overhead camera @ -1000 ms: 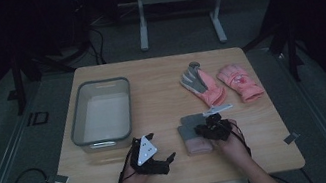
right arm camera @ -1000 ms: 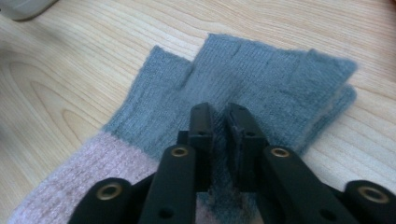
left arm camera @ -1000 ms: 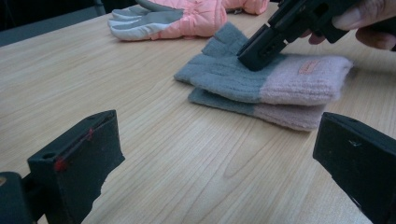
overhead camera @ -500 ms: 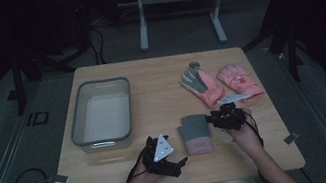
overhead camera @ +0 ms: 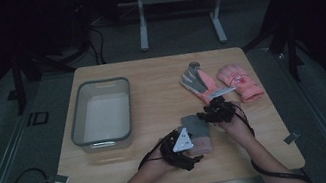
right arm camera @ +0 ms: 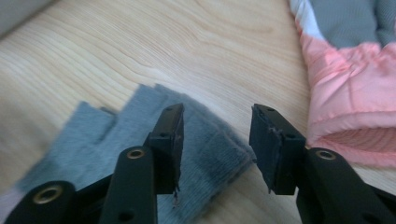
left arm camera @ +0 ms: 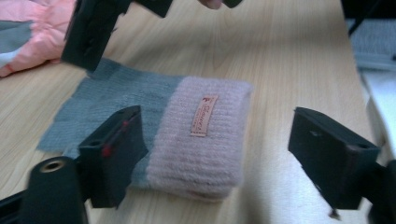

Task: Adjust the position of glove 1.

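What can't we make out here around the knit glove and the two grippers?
- Knit glove, high view: near end hidden under the left gripper.
- Glove label, left gripper view: text too small and blurred.
- Pink ski glove, right gripper view: cut off by the frame edge.

Right gripper [right arm camera: 215, 140] jaws parted, just been opening, above grey knit glove [right arm camera: 154, 154], nothing gripped, pink glove [right arm camera: 350, 93] to its right, wooden table [right arm camera: 140, 46] beyond
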Tool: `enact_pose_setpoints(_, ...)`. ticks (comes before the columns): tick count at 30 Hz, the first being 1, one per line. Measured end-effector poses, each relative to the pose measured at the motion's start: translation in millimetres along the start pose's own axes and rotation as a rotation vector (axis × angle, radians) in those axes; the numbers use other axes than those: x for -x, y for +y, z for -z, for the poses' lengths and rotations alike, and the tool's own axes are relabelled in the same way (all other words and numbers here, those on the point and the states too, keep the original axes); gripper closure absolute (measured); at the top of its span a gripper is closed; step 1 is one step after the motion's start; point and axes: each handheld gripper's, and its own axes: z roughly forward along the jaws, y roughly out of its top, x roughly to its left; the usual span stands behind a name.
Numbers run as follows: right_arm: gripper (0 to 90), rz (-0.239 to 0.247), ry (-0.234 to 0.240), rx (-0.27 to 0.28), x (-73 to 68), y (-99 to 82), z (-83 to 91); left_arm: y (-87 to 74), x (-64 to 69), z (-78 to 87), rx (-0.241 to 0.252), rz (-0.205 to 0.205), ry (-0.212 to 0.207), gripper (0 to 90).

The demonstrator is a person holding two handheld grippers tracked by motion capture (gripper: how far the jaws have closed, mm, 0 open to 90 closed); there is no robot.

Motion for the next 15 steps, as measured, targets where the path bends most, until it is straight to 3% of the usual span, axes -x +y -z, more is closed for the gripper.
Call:
enact_pose_setpoints(4,49.3,-0.018,0.004,-0.055,6.6,-6.6,-15.3,-1.3,-3.8,-9.8,-0.033,-0.011,-0.016,21.4)
enact_pose_setpoints(6,47.2,-0.026,0.005,-0.065,7.7,-8.4,-17.2,-1.5,-2.8,-13.0,-0.048,-0.034,-0.014,23.5)
enact_pose_setpoints(7,46.3,-0.064,0.029,-0.075,11.8,-9.7,-18.6,-1.5,-2.8,-13.8,-0.056,-0.041,-0.018,23.7)
enact_pose_setpoints(11,46.0,-0.068,0.042,-0.084,14.5,-9.8,-19.6,-3.2,-0.9,-19.7,-0.076,-0.062,-0.011,24.0)
enact_pose_setpoints(12,54.2,-0.059,0.057,-0.087,12.7,-9.5,-19.7,-3.6,-0.6,-20.6,-0.079,-0.074,-0.004,25.9)
enact_pose_setpoints(13,54.2,-0.059,0.057,-0.087,12.7,-9.5,-19.7,-3.8,-0.2,-21.0,-0.078,-0.078,-0.001,25.9)
enact_pose_setpoints(14,64.6,-0.054,0.073,-0.09,10.7,-9.6,-19.5,-4.3,0.4,-21.7,-0.077,-0.083,0.004,27.6)
enact_pose_setpoints(15,64.6,-0.054,0.073,-0.09,10.7,-9.6,-19.5,-5.0,1.7,-22.5,-0.078,-0.096,0.012,27.6)
